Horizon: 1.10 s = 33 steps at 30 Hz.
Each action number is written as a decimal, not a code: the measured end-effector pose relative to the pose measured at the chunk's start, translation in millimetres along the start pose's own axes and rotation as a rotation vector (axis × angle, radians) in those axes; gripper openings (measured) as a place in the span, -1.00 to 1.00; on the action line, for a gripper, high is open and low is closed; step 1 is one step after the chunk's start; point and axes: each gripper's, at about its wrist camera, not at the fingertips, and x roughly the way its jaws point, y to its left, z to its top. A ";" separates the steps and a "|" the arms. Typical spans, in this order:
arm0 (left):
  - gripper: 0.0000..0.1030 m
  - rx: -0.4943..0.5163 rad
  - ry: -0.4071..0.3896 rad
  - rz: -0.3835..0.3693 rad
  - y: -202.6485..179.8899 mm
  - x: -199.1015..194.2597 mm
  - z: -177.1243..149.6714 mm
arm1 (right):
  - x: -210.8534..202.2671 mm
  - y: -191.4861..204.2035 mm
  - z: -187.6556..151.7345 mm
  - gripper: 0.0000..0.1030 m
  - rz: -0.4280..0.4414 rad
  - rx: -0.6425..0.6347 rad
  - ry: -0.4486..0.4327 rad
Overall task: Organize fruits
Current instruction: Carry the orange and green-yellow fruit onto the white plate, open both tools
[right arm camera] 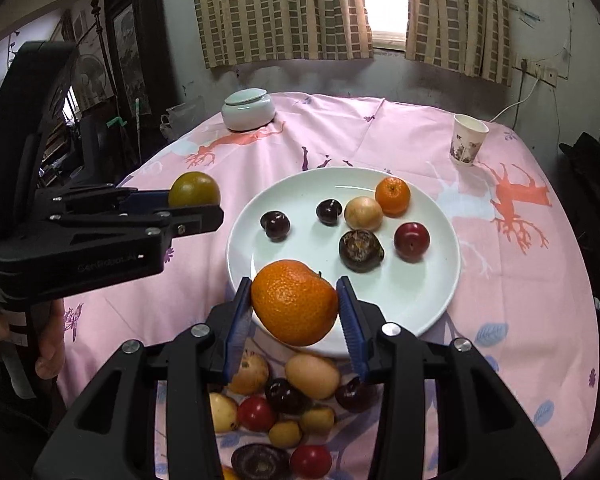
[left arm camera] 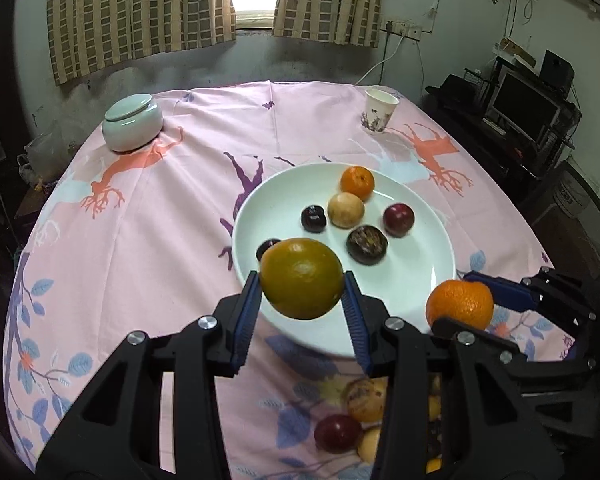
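Surface: table under pink printed cloth (right arm camera: pixel 380 136) | Centre: white plate (right arm camera: pixel 428 300) | Far left: lidded ceramic jar (right arm camera: pixel 248 110) | Far right: paper cup (right arm camera: pixel 468 140) | Near edge: loose fruit pile (right arm camera: pixel 292 404)

left hand-held gripper (left arm camera: pixel 302 292) clamped, right hand-held gripper (right arm camera: pixel 294 304) clamped

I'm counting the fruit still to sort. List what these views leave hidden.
- Left wrist view: the loose fruit pile is mostly behind the left gripper frame; no count possible.
- Right wrist view: the pile is cut off by the bottom edge and the right gripper.
- Left wrist view: one dark fruit on the plate sits half behind the green orange.
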 end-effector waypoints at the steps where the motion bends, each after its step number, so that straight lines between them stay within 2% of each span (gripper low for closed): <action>1: -0.19 -0.005 0.007 -0.006 1.5 6.3 6.7 | 6.8 -2.2 5.6 -0.17 -0.002 -0.003 0.008; 7: -0.19 -0.019 0.064 -0.021 6.2 56.7 34.6 | 56.2 -17.2 35.3 -0.17 0.006 0.004 0.040; 12: -0.19 -0.054 0.125 -0.036 14.1 97.9 43.6 | 94.5 -22.1 45.5 -0.17 0.027 -0.006 0.115; 23: -0.19 -0.072 0.167 -0.025 21.9 133.0 53.1 | 128.8 -23.0 51.8 -0.15 0.021 -0.029 0.164; 24: -0.15 -0.077 0.167 -0.025 22.4 133.8 53.2 | 130.9 -22.2 52.8 0.03 0.014 -0.033 0.164; 26: 0.22 -0.096 0.149 -0.022 24.1 130.9 55.2 | 129.6 -20.9 54.2 0.46 -0.034 -0.042 0.134; 30: 0.28 -0.108 0.105 -0.021 27.0 108.0 58.0 | 108.5 -24.0 54.5 0.48 -0.065 -0.045 0.105; 33: 0.60 -0.097 0.046 -0.025 26.6 70.4 47.9 | 72.2 -27.4 46.2 0.50 -0.053 -0.040 0.087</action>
